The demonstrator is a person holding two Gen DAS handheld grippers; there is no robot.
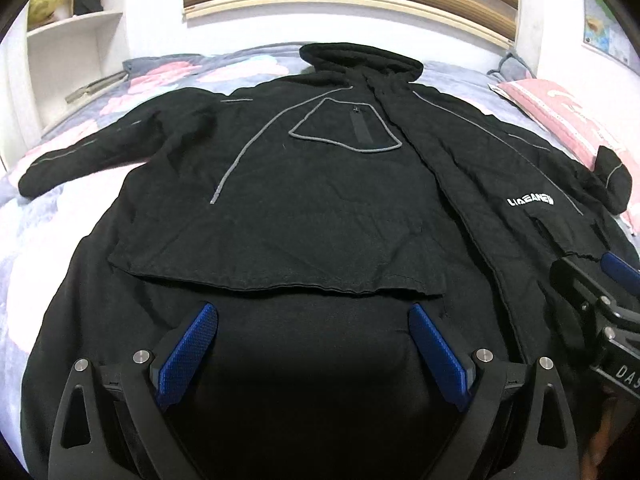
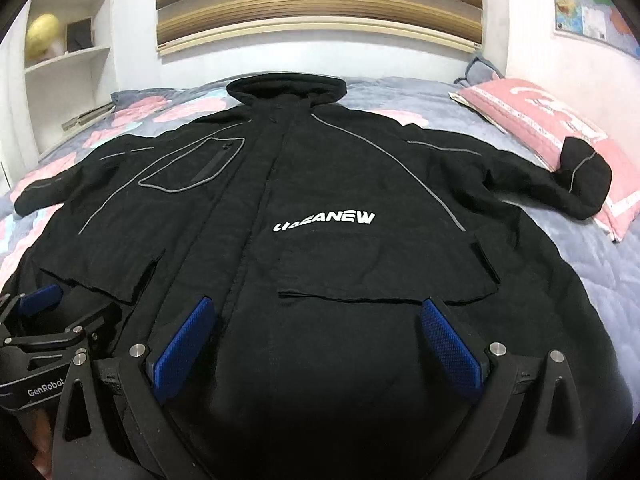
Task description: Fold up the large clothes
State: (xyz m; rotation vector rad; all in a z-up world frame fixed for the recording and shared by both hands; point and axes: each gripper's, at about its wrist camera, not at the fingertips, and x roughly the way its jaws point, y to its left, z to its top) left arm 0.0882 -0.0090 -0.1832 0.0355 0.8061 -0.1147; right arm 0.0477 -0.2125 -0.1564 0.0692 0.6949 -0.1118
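Observation:
A large black hooded jacket point(image 1: 280, 200) with grey piping and a white logo lies spread flat, front up, on the bed; it also shows in the right wrist view point(image 2: 328, 248). Both sleeves stretch out sideways, the right cuff point(image 2: 584, 176) resting on a pillow. My left gripper point(image 1: 314, 312) is open and empty just above the jacket's lower left front. My right gripper point(image 2: 316, 308) is open and empty above the lower right front. Each gripper shows at the edge of the other's view: the right gripper point(image 1: 592, 280) and the left gripper point(image 2: 44, 300).
The bed has a blue and pink patterned quilt point(image 2: 168, 108). A pink pillow point(image 2: 532, 120) lies at the right. White shelves point(image 1: 76, 40) stand at the left of the bed, and a wall with a striped blind point(image 2: 316, 4) stands behind it.

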